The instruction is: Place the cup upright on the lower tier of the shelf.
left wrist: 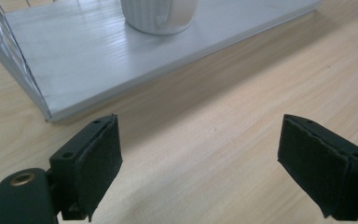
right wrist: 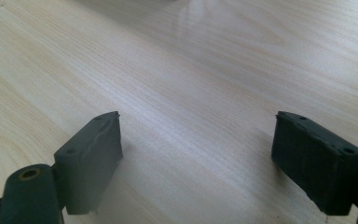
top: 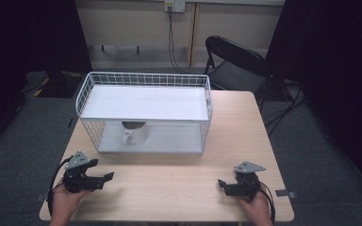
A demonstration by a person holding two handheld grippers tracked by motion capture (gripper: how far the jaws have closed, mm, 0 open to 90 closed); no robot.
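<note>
A: White mug [top: 134, 133] sits upright on the lower shelf of the wire rack [top: 143, 110], left of centre in the high view, well behind both hands.

B: And in the left gripper view it's at the top edge of the frame: ribbed white wall, handle facing the camera, standing on the pale shelf board [left wrist: 93, 60].

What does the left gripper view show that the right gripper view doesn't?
Left gripper view: a white ribbed mug standing on the white bottom board of the wire rack, ahead of the left hand-held gripper, whose jaws stand wide apart. Right gripper view: the right hand-held gripper, jaws likewise wide apart, over bare wood. Both share the light wooden table and nothing held.
</note>
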